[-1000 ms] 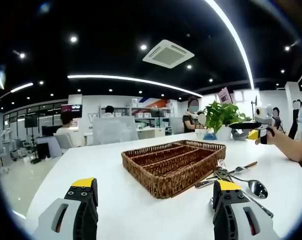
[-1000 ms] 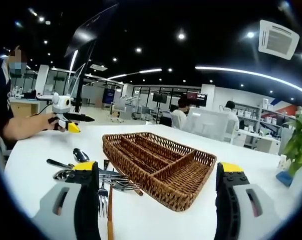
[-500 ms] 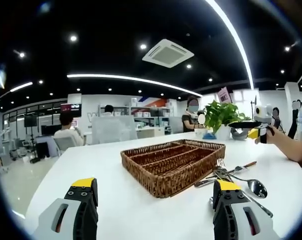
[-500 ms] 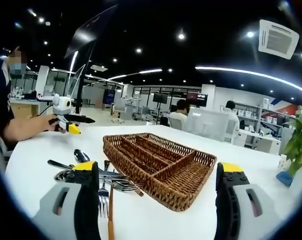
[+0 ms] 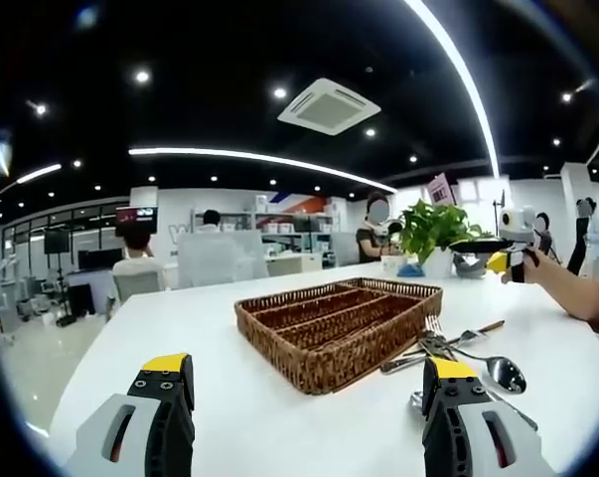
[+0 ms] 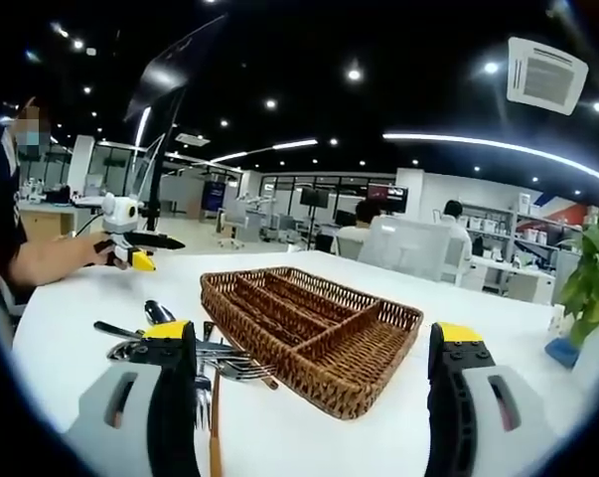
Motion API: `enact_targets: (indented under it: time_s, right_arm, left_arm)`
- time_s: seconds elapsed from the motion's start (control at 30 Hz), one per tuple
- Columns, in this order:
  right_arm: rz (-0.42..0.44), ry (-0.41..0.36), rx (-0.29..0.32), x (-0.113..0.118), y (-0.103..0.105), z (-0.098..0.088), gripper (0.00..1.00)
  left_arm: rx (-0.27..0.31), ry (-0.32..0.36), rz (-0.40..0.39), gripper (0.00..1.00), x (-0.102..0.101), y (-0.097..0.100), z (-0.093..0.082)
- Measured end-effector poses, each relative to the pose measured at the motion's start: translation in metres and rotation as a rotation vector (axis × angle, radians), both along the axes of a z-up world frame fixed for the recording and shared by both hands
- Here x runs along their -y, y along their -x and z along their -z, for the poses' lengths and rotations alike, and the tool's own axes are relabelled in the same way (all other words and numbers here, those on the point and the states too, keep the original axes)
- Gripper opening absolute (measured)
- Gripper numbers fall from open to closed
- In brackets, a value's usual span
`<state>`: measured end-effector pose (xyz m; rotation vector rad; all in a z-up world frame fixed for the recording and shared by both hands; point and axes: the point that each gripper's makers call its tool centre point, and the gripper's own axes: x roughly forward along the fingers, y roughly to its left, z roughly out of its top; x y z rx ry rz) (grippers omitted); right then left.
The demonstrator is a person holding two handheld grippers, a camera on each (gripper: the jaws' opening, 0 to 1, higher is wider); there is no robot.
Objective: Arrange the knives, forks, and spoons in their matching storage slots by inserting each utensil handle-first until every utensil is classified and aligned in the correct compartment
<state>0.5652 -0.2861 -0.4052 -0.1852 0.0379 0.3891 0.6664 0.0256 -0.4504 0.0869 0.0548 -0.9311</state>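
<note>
Sitting on a white table (image 5: 229, 328): wicker tray (image 5: 337, 326) with long compartments, mid-table. Lying just beside it, a heap of utensils (image 5: 458, 353), including a spoon (image 5: 502, 373) and forks (image 6: 212, 383), touching each other. Standing near the far edge, a potted plant (image 5: 433, 234) beside something small and blue (image 6: 561, 351).

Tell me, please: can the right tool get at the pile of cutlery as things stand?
Probably yes. The right tool is open, and the cutlery pile lies bare on the white table by its left jaw, beside the wicker tray. Nothing covers the pile.
</note>
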Motion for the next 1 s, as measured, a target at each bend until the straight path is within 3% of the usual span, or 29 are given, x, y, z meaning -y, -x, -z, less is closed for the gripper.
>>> enact_targets:
  time_s: [0.43,0.57,1.0]
  right_arm:
    - [0.003,0.004,-0.022,0.0017,-0.0032,0.0076,1.0]
    - [-0.004,0.004,-0.011,-0.0004,-0.0007,0.0035,1.0]
    - [-0.007,0.012,-0.008,-0.0004,-0.0007,0.0026,1.0]
  left_arm:
    - [0.004,0.011,-0.002,1.0,-0.0003,-0.001,-0.0037]
    - [-0.006,-0.002,-0.01,1.0,-0.0011,-0.0036,0.0023]
    - [-0.001,0.006,-0.013,1.0,-0.0024,-0.0037,-0.0013]
